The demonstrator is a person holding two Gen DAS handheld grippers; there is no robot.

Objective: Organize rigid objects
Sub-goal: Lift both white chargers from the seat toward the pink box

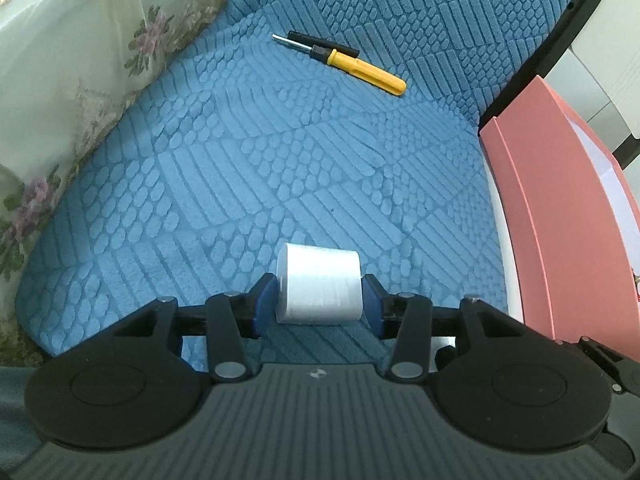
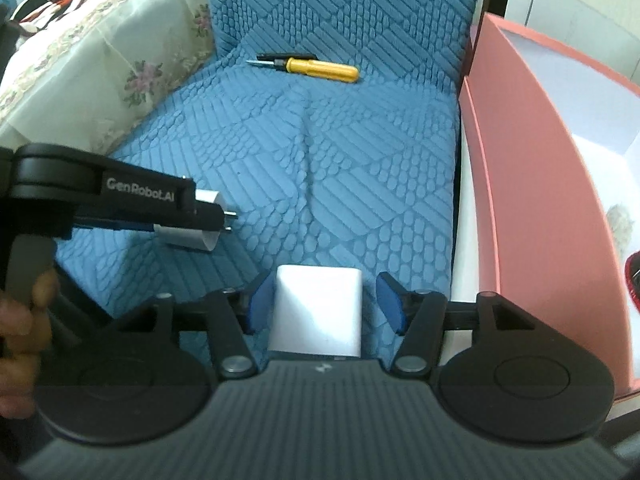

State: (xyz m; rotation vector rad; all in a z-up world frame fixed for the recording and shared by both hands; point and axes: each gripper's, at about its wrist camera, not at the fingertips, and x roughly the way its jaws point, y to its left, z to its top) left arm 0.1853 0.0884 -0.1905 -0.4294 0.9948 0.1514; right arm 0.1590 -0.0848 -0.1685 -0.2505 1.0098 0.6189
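My left gripper (image 1: pixel 319 292) is shut on a white plug adapter (image 1: pixel 320 284), blue pads pressing its two sides. The right wrist view shows that gripper (image 2: pixel 208 220) side-on over the blue seat cushion (image 2: pixel 360 168), the adapter's metal prongs (image 2: pixel 230 220) sticking out. My right gripper (image 2: pixel 325 300) stands open around a white rounded charger block (image 2: pixel 316 312); a gap shows beside its right pad. A yellow-handled screwdriver (image 1: pixel 360 68) (image 2: pixel 320 67) lies at the cushion's far end with a black pen (image 1: pixel 320 42) just behind it.
A pink open box (image 1: pixel 560 220) (image 2: pixel 520 152) stands along the cushion's right edge, with a red item (image 2: pixel 634 284) inside it. Floral cloth (image 1: pixel 60 100) (image 2: pixel 100 72) borders the left side. A person's hand (image 2: pixel 20 320) grips the left tool's handle.
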